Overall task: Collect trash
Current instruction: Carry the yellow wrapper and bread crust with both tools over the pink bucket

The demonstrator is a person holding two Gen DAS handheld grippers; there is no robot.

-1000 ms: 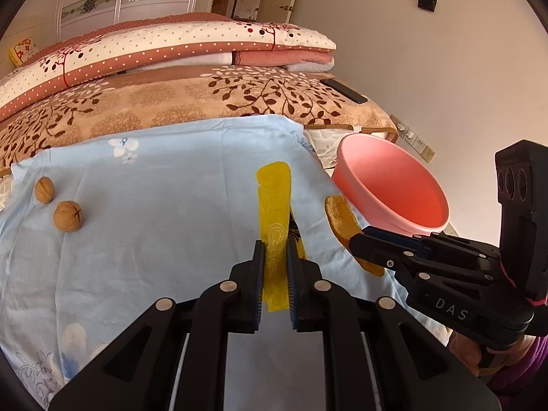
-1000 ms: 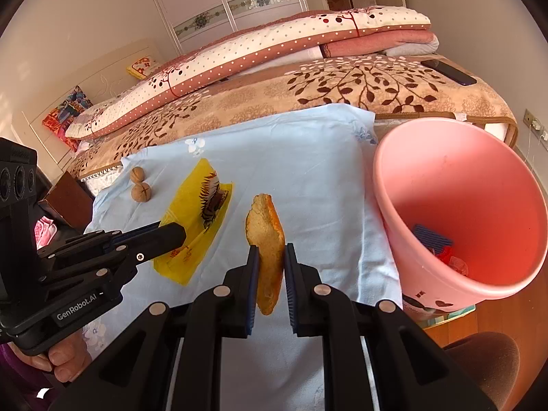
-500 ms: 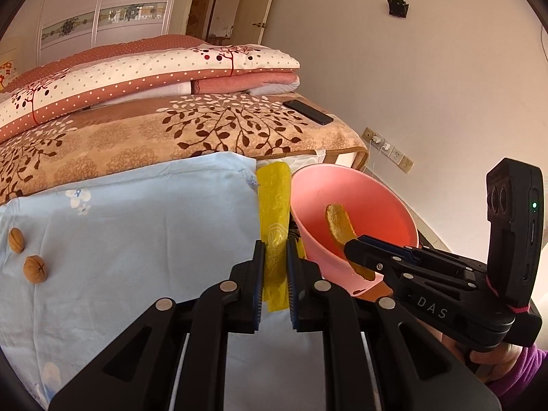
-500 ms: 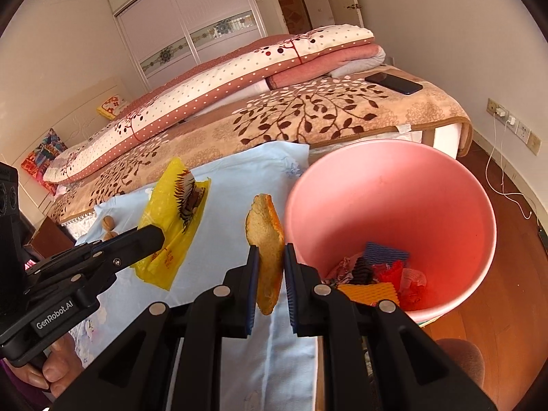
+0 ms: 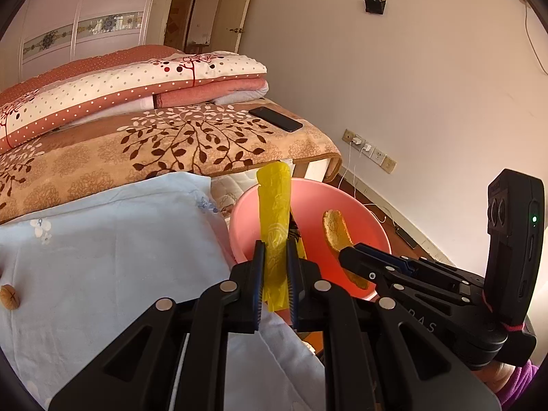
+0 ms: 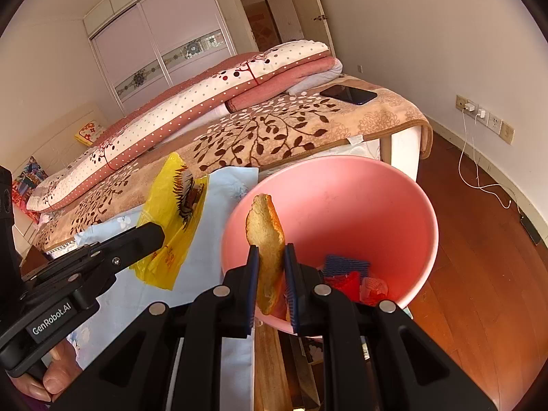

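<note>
My left gripper [image 5: 274, 267] is shut on a yellow plastic wrapper [image 5: 274, 212] and holds it at the near rim of the pink bin [image 5: 359, 212]. The wrapper also shows in the right wrist view [image 6: 171, 212], still left of the bin. My right gripper [image 6: 270, 274] is shut on a curved orange peel [image 6: 267, 239] and holds it over the pink bin [image 6: 359, 205]. The peel shows in the left wrist view [image 5: 337, 233] above the bin's opening. Red and blue scraps [image 6: 346, 270] lie in the bin's bottom.
A light blue cloth [image 5: 102, 239] covers the table, with a walnut [image 5: 8, 296] at its left edge. A bed with a leaf-patterned blanket [image 5: 171, 144] and a black phone [image 5: 275, 119] stands behind. Wood floor [image 6: 479, 257] and wall sockets [image 6: 479, 116] are to the right.
Both grippers have moved right from over the blue cloth toward the pink bin, each keeping its hold. The peel is now over the bin's opening and the wrapper is at its rim.
</note>
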